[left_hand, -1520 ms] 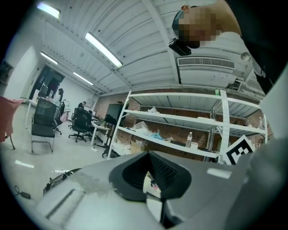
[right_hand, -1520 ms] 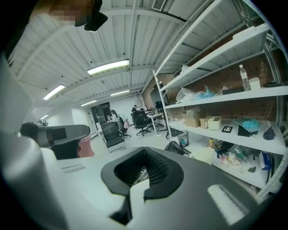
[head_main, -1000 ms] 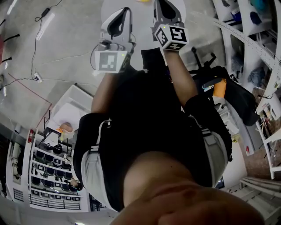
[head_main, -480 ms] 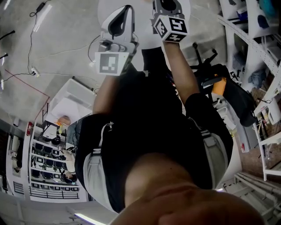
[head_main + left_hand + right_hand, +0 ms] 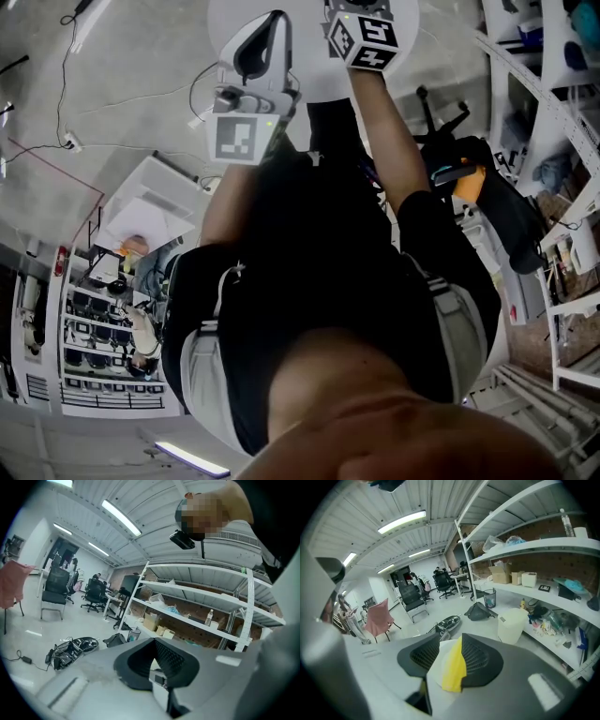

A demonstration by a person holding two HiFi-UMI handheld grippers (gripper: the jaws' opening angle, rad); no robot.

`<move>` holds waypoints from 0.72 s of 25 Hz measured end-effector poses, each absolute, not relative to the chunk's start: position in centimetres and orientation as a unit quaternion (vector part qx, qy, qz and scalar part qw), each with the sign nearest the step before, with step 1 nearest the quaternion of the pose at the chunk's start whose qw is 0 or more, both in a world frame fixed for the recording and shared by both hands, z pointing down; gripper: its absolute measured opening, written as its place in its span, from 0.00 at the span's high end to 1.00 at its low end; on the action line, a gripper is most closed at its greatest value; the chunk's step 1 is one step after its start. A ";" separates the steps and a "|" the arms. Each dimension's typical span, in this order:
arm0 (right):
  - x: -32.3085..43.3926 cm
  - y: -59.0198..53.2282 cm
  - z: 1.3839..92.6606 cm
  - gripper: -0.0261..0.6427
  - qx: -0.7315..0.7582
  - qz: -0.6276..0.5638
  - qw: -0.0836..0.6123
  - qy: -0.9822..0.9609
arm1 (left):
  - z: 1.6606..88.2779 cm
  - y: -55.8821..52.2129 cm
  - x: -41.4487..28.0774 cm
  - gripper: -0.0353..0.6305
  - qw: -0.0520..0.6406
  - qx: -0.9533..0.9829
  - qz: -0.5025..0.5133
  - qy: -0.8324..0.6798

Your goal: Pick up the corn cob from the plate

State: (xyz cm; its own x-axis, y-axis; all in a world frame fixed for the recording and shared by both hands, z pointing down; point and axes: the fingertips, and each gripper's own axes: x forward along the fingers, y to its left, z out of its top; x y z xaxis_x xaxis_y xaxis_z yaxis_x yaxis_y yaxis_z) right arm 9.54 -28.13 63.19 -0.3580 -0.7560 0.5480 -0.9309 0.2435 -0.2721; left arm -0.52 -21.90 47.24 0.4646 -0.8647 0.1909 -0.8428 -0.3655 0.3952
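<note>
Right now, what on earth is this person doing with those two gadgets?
A person holds a gripper in each hand, out over a white round table. The right gripper is aimed at a yellow corn cob lying on a white plate. Its fingers have just been opening, and the cob shows in the gap between them, not squeezed. The left gripper has its fingers apart with nothing between them. The corn has not been picked up yet.
</note>
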 end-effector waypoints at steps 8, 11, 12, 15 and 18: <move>9.8 -28.6 64.5 0.72 0.548 0.291 0.157 -0.768 | 48.3 -22.7 -0.3 0.95 0.227 0.826 -0.024 -0.516; 9.8 -28.6 64.9 0.72 0.549 0.293 0.157 -0.767 | 48.9 -23.2 -0.3 0.95 0.226 0.825 -0.023 -0.517; 9.9 -28.6 65.0 0.72 0.550 0.293 0.157 -0.766 | 49.1 -23.5 -0.3 0.95 0.224 0.825 -0.024 -0.518; 10.0 -28.6 65.5 0.72 0.550 0.294 0.159 -0.765 | 49.5 -24.5 -0.5 0.95 0.221 0.822 -0.026 -0.524; 10.1 -28.5 66.0 0.72 0.551 0.295 0.161 -0.764 | 49.8 -25.4 -0.8 0.95 0.216 0.820 -0.028 -0.529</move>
